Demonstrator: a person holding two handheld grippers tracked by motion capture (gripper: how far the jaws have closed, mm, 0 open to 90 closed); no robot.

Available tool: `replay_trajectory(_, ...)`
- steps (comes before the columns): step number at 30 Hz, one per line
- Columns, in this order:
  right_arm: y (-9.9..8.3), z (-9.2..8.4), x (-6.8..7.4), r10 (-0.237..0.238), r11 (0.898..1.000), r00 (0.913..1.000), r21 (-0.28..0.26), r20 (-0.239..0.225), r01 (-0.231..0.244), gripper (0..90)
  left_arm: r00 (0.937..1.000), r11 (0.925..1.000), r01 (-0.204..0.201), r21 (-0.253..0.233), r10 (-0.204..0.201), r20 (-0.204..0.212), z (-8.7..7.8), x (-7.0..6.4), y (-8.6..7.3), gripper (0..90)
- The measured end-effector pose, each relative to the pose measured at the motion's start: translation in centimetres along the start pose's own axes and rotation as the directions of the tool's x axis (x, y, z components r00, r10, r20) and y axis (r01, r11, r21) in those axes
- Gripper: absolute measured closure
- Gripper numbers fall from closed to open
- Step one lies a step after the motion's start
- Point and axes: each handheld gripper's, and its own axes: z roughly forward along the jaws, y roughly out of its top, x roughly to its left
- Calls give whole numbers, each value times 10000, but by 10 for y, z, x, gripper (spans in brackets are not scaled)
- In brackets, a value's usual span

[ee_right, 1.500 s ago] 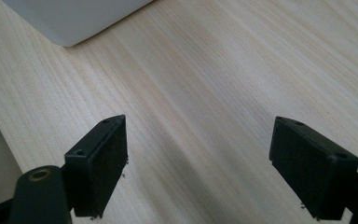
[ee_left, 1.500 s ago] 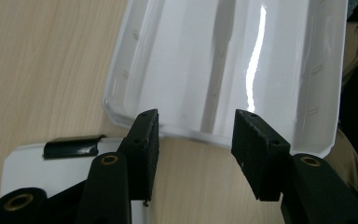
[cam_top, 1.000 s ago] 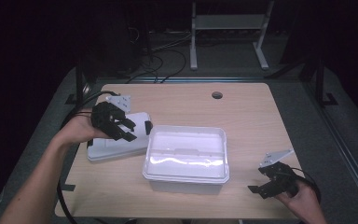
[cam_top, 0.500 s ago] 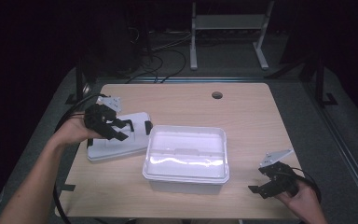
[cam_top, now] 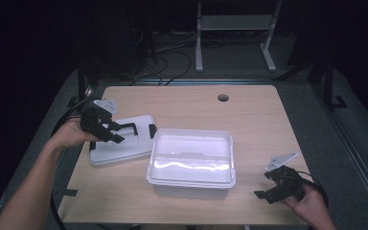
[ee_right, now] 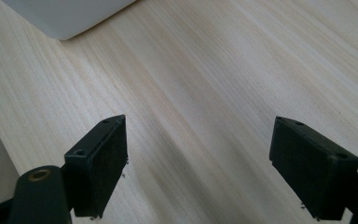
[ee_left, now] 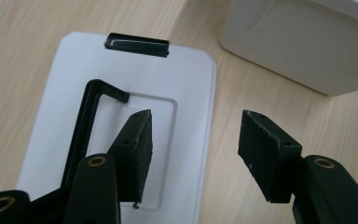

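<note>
On the desk (cam_top: 249,115), lid (cam_top: 120,143) lies off the box (cam_top: 190,163); my left gripper (ee_left: 193,140) and right gripper (ee_right: 198,163) hold nothing, jaws wide; refitting presumably remains.

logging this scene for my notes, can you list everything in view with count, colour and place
table: 1, light wood, centre, round hole near far edge
bin: 1, white plastic, open, table middle
lid: 1, white with black handle and clips, flat on the table left of the bin
stand: 1, white frame, on the floor beyond the table
cables: several, black, floor behind table
left gripper: 1, black, open, above the lid
right gripper: 1, black, open, near right corner of table
</note>
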Motion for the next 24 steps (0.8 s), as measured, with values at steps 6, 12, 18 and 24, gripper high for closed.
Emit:
replay_trajectory(6, 0, 3, -1, 58, 9999, 10000, 98, -10, -58, 186, 9997, 9997, 219, 67, -219, 50, 7, 19, -7, 437)
replay_trajectory(12, 1, 6, -3, 120, 9997, 9999, 195, -56, -119, 185, 9995, 9994, 327, 68, -327, 49, 12, 35, -11, 435)
replay_trajectory(18, 0, 4, -3, 200, 9997, 9998, 167, -32, -200, 185, 9995, 9994, 311, 170, -312, 54, 30, 49, -7, 418)
replay_trajectory(24, -3, 3, -3, 233, 9997, 9997, 122, -28, -233, 185, 9985, 9984, 545, 141, -545, 5, 41, 62, -10, 412)
